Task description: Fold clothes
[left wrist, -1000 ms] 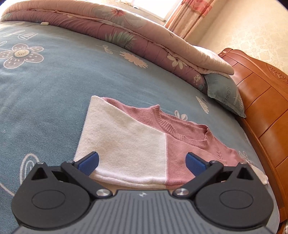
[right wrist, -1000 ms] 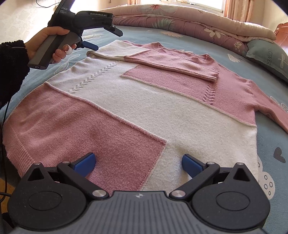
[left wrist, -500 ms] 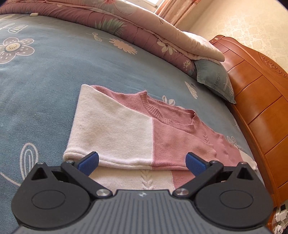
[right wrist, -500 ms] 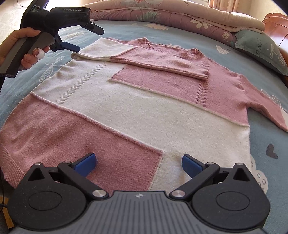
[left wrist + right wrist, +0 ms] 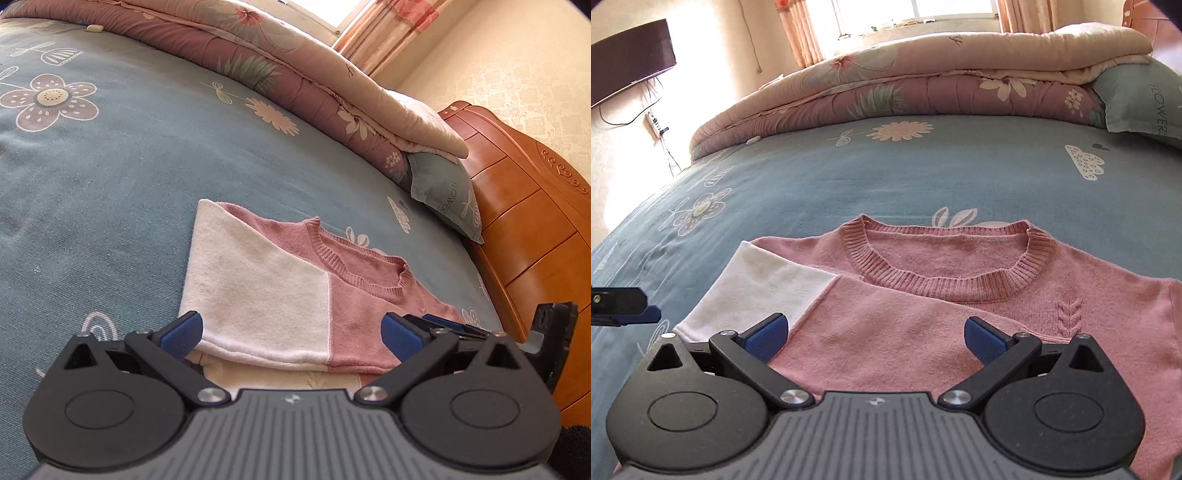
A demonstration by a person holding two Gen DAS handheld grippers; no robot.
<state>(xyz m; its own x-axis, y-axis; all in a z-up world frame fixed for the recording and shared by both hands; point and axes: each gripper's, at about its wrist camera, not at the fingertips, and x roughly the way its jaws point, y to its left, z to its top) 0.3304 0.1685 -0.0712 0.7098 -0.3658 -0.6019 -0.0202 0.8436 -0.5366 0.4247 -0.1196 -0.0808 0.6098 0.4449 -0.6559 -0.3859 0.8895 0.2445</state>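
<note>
The right gripper [image 5: 873,341] had its jaws apart and empty, low over the folded sleeve [image 5: 879,328] of the sweater [image 5: 1071,317], which lay flat on the bed [image 5: 886,177]. The sleeve ran crosswise beneath the collar [image 5: 945,284]. The left gripper [image 5: 291,332], jaws also apart, faced the sleeve's white end, so it seemed the nearer one there.

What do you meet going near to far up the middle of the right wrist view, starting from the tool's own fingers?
Right tool, open → folded sleeve → ribbed neckline of the sweater → blue floral bedsheet → rolled quilt → curtained window.
</note>
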